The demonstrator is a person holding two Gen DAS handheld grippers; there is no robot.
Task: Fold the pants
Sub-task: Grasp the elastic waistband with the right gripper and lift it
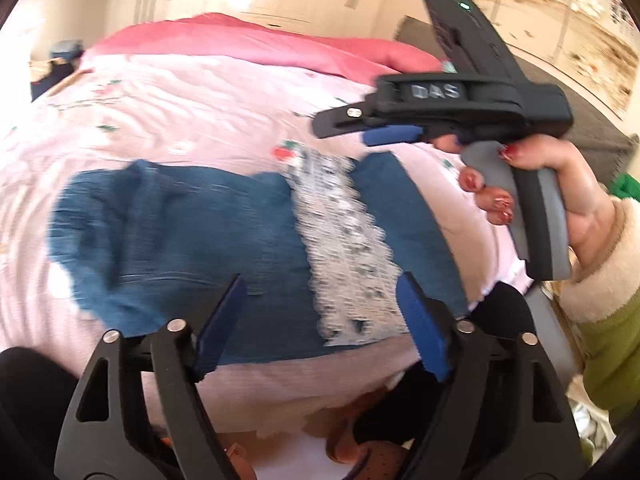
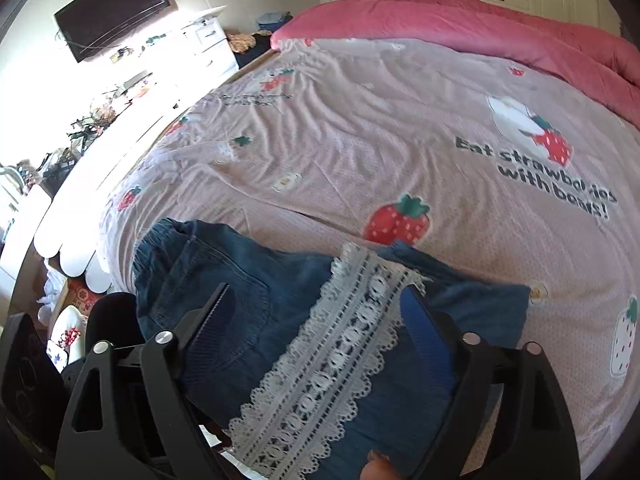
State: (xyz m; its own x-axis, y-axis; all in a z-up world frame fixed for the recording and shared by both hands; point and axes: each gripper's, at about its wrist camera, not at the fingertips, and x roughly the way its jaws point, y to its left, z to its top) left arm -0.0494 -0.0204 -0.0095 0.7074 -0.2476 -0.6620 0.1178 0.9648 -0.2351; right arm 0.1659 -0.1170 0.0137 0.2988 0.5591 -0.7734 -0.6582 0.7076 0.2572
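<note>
Two claws wide apart over half-folded pants
Denim pants point(image 2: 248, 312) lie bunched on the bed point(image 2: 400, 140); left claw point(image 1: 320, 312) and right claw point(image 2: 316, 320) hold nothing.

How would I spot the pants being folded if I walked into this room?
Look at the big bed under the pink strawberry bedspread. Near its front edge lie small blue denim pants. A white lace band across them sets them apart from everything else on the bed.
</note>
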